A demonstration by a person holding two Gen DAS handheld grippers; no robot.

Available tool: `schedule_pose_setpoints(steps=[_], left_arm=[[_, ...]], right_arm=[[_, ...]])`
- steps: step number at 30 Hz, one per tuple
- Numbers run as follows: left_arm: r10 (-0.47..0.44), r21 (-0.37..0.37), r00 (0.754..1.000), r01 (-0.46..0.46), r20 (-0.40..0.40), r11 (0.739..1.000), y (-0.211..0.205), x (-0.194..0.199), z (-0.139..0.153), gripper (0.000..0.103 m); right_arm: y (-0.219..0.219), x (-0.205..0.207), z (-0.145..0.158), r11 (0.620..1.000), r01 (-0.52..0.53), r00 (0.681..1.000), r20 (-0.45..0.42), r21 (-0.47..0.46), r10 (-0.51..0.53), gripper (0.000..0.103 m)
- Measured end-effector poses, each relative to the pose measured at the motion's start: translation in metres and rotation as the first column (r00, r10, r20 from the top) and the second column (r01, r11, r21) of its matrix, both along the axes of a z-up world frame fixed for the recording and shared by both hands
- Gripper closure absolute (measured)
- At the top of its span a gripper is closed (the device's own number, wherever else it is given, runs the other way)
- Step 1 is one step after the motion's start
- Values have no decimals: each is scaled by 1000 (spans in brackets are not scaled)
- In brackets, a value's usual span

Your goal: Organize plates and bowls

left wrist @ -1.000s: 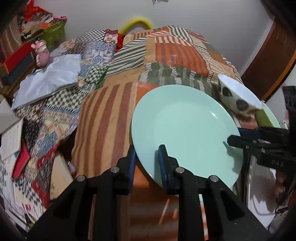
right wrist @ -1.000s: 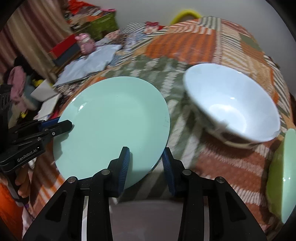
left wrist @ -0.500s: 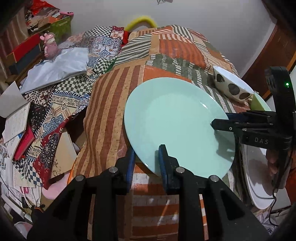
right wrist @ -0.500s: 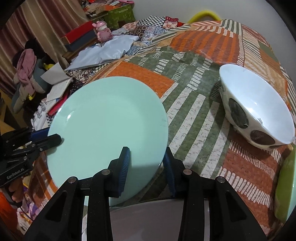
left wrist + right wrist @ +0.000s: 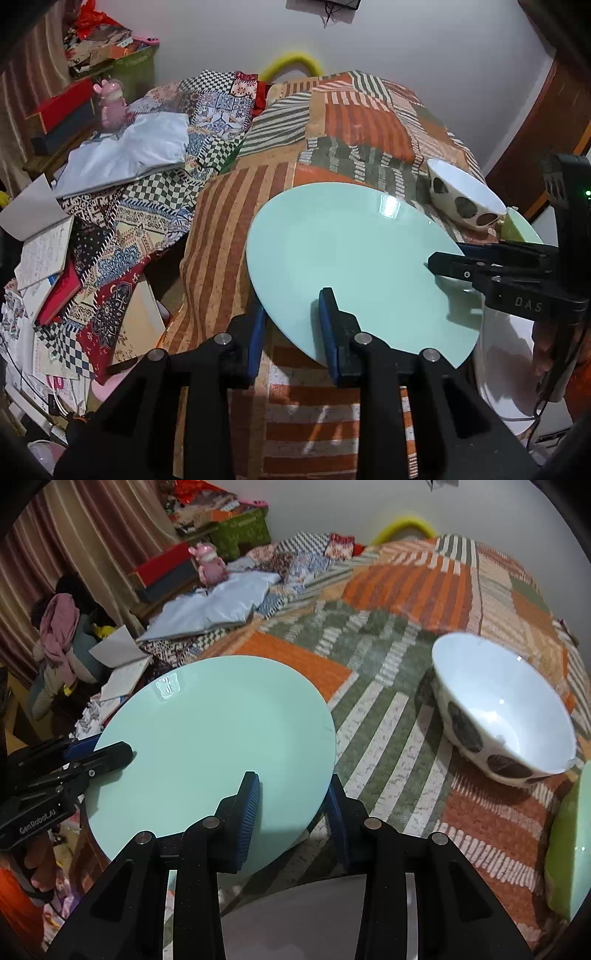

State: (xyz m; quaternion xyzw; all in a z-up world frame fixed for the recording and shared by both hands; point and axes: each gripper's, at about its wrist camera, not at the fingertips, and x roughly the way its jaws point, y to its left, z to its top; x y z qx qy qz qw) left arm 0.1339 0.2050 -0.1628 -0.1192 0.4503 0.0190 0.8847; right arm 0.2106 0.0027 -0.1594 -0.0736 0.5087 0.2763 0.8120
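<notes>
Two claws hold one mint-green plate (image 5: pixel 354 258) above a patchwork bedspread (image 5: pixel 354 125).

The left claw (image 5: pixel 291 314) and right claw (image 5: pixel 291 797) each clench opposite rim edges; a spotted white bowl (image 5: pixel 506 716) sits nearby on the bed.

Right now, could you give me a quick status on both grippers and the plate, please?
Left gripper and right gripper both clamped on mint plate, opposite rims, plate lifted above patchwork cloth. Spotted bowl beside it, apart.
</notes>
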Motion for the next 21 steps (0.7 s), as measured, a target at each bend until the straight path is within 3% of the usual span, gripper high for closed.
schedule_pose_setpoints(steps=[21], left_arm=[[-84,39,993,81,83,996,-66,-34,45,76]], right_arm=[[-60,-48,37,995,73,990,112,64,-80,70]])
